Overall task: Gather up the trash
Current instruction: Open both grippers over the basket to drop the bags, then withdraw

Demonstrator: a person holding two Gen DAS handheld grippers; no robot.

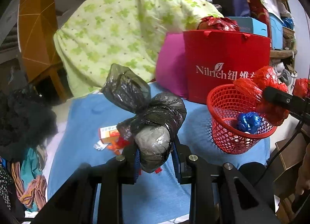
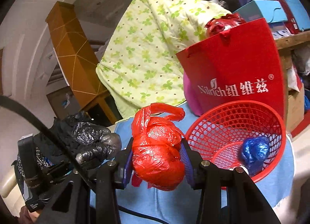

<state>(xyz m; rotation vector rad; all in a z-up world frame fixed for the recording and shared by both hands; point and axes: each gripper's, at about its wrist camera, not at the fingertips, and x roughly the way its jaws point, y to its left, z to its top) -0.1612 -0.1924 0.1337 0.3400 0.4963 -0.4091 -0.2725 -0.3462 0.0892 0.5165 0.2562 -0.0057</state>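
Left tongs (image 1: 155, 158): clamped on a knotted black trash bag (image 1: 155, 127), held above the blue cloth (image 1: 87, 119).
Right tongs (image 2: 157, 158): gripping a tied red trash bag (image 2: 158, 154) just left of the red mesh basket (image 2: 271, 119).
Basket: a blue bag (image 2: 254, 151) lies inside.
Behind basket: red paper bag (image 2: 242, 65), touching.
Cloth: small orange box (image 1: 108, 133) beside the black bag.

A glossy grey-black plastic bundle (image 1: 155, 127) sits between black fingers (image 1: 126, 158) with blue pads. A bright red plastic bundle (image 2: 157, 154) sits between the other pair. Right of them, a red mesh basket (image 2: 232, 119) holds a shiny blue bundle (image 2: 253, 152). Beyond lie a red bag with white lettering (image 2: 236, 69), a pale green clover-print quilt (image 1: 116, 30) and blue cloth (image 1: 87, 119).
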